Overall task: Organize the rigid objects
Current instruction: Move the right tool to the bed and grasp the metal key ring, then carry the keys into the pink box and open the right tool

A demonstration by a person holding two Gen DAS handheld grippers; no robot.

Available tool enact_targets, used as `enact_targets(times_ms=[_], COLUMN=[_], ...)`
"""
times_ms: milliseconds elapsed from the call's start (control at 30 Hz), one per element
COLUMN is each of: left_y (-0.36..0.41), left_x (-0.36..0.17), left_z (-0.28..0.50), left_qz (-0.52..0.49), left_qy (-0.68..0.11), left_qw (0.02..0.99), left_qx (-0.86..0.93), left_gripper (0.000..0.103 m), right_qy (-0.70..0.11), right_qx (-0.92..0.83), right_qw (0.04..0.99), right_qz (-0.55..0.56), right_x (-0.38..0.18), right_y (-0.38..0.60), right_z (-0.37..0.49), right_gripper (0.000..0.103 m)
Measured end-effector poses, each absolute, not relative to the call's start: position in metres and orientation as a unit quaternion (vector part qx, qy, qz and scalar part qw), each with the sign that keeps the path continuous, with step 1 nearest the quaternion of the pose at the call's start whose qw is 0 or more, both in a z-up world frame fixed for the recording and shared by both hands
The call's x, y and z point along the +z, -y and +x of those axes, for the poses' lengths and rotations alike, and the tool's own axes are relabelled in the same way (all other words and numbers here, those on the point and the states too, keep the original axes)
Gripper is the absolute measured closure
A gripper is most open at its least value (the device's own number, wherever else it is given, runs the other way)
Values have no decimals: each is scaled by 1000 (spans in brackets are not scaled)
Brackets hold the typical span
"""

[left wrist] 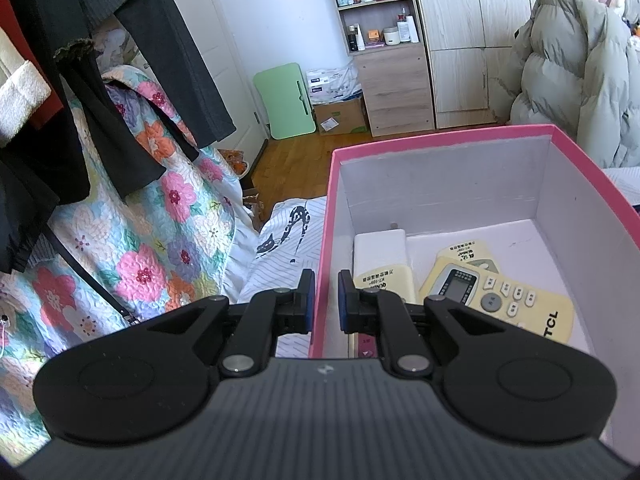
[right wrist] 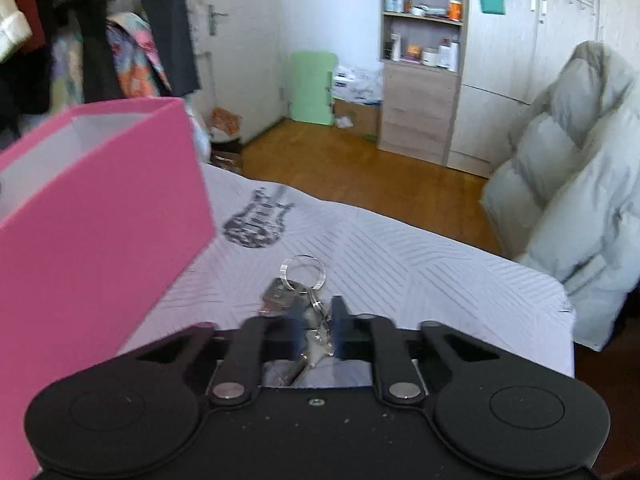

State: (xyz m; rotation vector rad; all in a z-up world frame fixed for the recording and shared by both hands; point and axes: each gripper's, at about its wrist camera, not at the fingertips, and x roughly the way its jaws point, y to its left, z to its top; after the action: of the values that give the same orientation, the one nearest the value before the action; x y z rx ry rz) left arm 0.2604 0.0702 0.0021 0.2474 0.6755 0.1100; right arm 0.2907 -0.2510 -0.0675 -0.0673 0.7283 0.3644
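Bedroom, bed (right wrist: 400,264) with striped sheet | left gripper (left wrist: 326,300) fingers pinch pink box (left wrist: 328,200) wall, near bed's edge | right gripper (right wrist: 316,332) fingers closed around keys (right wrist: 298,292) | step: pickup | next: lift, carry into box

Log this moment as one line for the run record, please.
left claw: shut on pink box wall | right claw: shut on key bunch on bedsheet | in box: remotes
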Motion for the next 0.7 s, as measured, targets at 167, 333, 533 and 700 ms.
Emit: enact_targets(times_ms=[167, 333, 533, 700], left_y=[-70, -70, -70, -70], left_x=[2, 2, 2, 3], left_z=[259, 259, 259, 258], left_qz=[117, 116, 117, 119], left_qy=[-330, -330, -330, -330], left_qw=[935, 935, 935, 935], left_qx=[55, 56, 60, 60], left_gripper=[92, 92, 94, 94], right_qy=[-328, -291, -243, -207], right_qx=[177, 180, 204, 246], right_qw=[928, 940, 948, 947], right_qz=[4, 17, 17, 7], right_x=[-55, -27, 19, 56], right_y=[258, 263, 256, 234], right_z=[269, 243, 213, 186], right_gripper=[99, 99, 99, 99])
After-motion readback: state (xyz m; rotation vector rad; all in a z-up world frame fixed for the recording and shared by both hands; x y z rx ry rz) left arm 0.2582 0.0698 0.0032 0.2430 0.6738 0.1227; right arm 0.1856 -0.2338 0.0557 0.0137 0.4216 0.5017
